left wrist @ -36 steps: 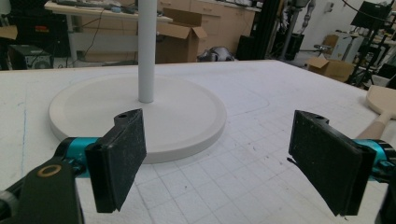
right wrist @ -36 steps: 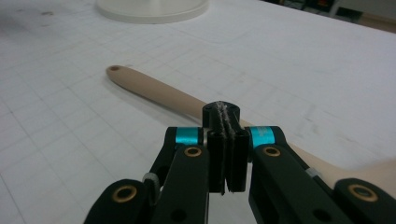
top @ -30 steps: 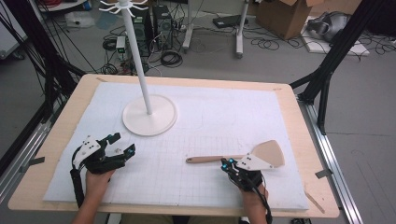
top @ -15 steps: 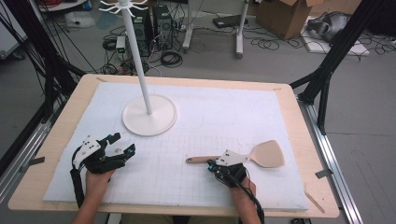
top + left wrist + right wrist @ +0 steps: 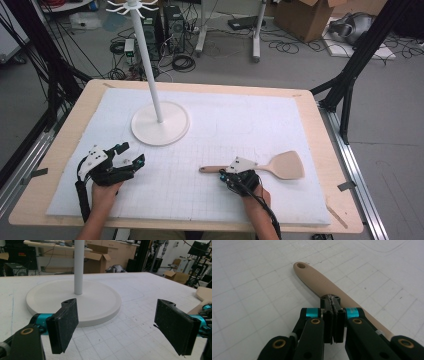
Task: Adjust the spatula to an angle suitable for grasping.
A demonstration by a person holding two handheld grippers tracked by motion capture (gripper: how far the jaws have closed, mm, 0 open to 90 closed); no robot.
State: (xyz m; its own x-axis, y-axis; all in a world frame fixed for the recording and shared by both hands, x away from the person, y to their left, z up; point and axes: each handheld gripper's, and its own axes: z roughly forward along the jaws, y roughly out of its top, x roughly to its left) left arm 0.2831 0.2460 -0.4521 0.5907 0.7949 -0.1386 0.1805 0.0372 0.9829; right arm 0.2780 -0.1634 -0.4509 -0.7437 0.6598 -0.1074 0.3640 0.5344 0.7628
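Where the wooden table (image 5: 320,150) carries a white gridded mat (image 5: 240,125), the room behind is a workshop floor strewn with cables (image 5: 185,60), with a cardboard box (image 5: 300,15) at the back and black frame posts (image 5: 350,85) at the right. A white stand (image 5: 159,122) rests on the mat's far left part, its thin pole rising from a round flat base; in the left gripper view that base lies just beyond the jaws.

No bowl, tray or bin sits on the mat.

The wooden spatula (image 5: 277,166) lies flat on the mat at the near right, blade to the right and handle to the left. The right gripper (image 5: 333,302) has its jaws pressed together with nothing between them, their tips over the spatula's handle; whether they touch it I cannot tell. The left gripper (image 5: 120,325) rests at the near left with its jaws spread wide and nothing between them.
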